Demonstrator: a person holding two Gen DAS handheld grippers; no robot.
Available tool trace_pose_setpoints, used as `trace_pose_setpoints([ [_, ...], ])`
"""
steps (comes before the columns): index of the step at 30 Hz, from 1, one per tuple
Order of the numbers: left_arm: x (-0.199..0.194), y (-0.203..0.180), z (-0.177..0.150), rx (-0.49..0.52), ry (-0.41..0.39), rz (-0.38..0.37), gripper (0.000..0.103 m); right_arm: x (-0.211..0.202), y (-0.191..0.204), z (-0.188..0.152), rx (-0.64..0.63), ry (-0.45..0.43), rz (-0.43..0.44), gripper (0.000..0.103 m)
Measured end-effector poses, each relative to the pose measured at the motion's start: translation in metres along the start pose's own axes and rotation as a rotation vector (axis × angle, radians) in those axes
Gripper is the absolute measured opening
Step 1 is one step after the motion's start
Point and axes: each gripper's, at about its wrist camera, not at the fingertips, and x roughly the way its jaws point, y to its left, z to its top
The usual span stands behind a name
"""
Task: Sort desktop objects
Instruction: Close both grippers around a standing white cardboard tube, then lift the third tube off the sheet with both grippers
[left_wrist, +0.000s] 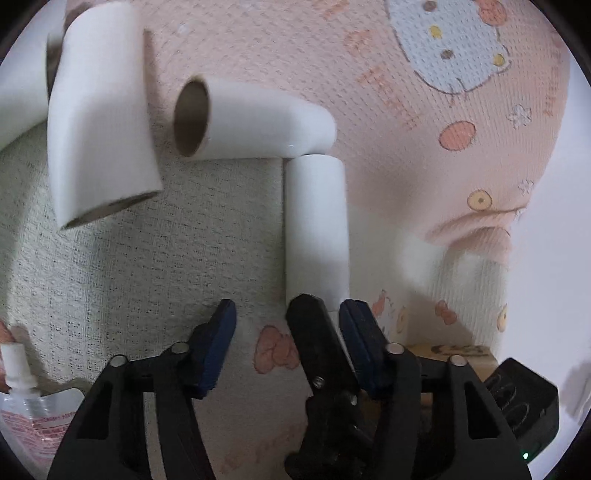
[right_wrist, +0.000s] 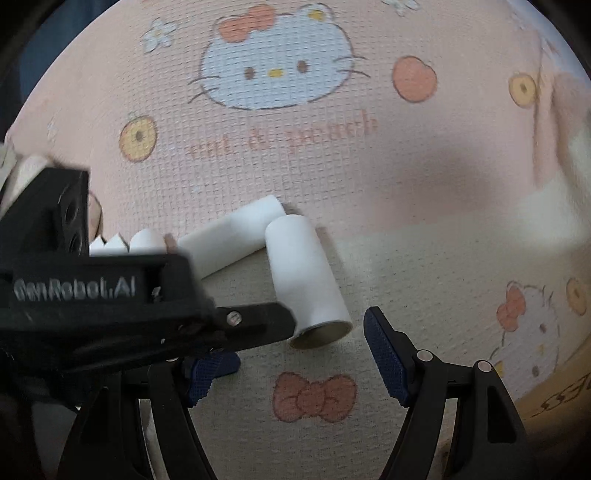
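Observation:
Several white paper rolls with brown cardboard cores lie on a Hello Kitty cloth. In the left wrist view one roll (left_wrist: 316, 225) lies lengthwise just ahead of my open left gripper (left_wrist: 286, 317), a second roll (left_wrist: 255, 118) lies across behind it, and a third (left_wrist: 99, 118) is at the left. A finger of the right gripper (left_wrist: 314, 339) reaches in between my left fingers, by the near roll's end. In the right wrist view my right gripper (right_wrist: 299, 350) is open around the near end of that roll (right_wrist: 306, 280), with the second roll (right_wrist: 232, 236) behind. The left gripper's body (right_wrist: 110, 295) covers my left finger.
A clear spouted pouch with red print (left_wrist: 29, 410) lies at the lower left. A black block (left_wrist: 524, 402) and a wooden piece (left_wrist: 458, 354) sit at the lower right. The pink and cream printed cloth (right_wrist: 406, 166) covers the surface, folded at the right.

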Motion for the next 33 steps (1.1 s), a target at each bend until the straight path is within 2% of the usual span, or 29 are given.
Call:
trace_pose_setpoints([
  [2,0.004,0.002,0.0,-0.02,0.012,-0.03,0.045,0.007,0.002,-0.001,-0.014,0.039,0.003,0.072],
  [5,0.002,0.005,0.0,-0.019,-0.001,-0.015,0.044,0.009,0.007,-0.006,-0.058,0.039,-0.013,0.069],
  [6,0.0,0.006,0.001,-0.015,-0.005,-0.011,0.044,0.011,0.008,-0.006,-0.074,0.045,-0.021,0.063],
  [7,0.001,0.006,0.001,-0.016,-0.008,-0.014,0.044,0.013,0.008,-0.006,-0.091,0.053,-0.03,0.052],
  [9,0.0,0.007,0.004,-0.026,-0.017,-0.027,0.044,0.019,0.005,-0.007,-0.1,0.077,-0.044,0.041],
  [15,-0.008,0.01,0.011,-0.039,-0.047,-0.055,0.044,0.015,-0.002,-0.007,-0.079,0.094,0.021,0.041],
  [17,-0.01,0.008,0.012,-0.031,-0.058,-0.063,0.05,0.009,-0.001,-0.01,-0.079,0.099,0.04,0.041],
  [19,-0.01,0.006,0.011,-0.033,-0.057,-0.075,0.055,0.001,0.0,-0.016,-0.088,0.107,0.053,0.041],
  [24,-0.01,0.009,0.0,-0.047,-0.033,-0.124,0.055,-0.022,0.005,-0.034,-0.113,0.127,0.094,0.041],
  [27,-0.015,0.006,-0.012,-0.006,-0.021,-0.088,0.052,-0.039,0.011,-0.047,-0.153,0.134,0.109,0.041],
  [30,-0.024,0.003,-0.027,0.085,-0.012,-0.02,0.049,-0.056,0.018,-0.061,-0.202,0.136,0.124,0.041],
  [33,-0.035,0.005,-0.042,0.14,-0.012,-0.012,0.049,-0.066,0.018,-0.065,-0.252,0.141,0.137,0.04],
])
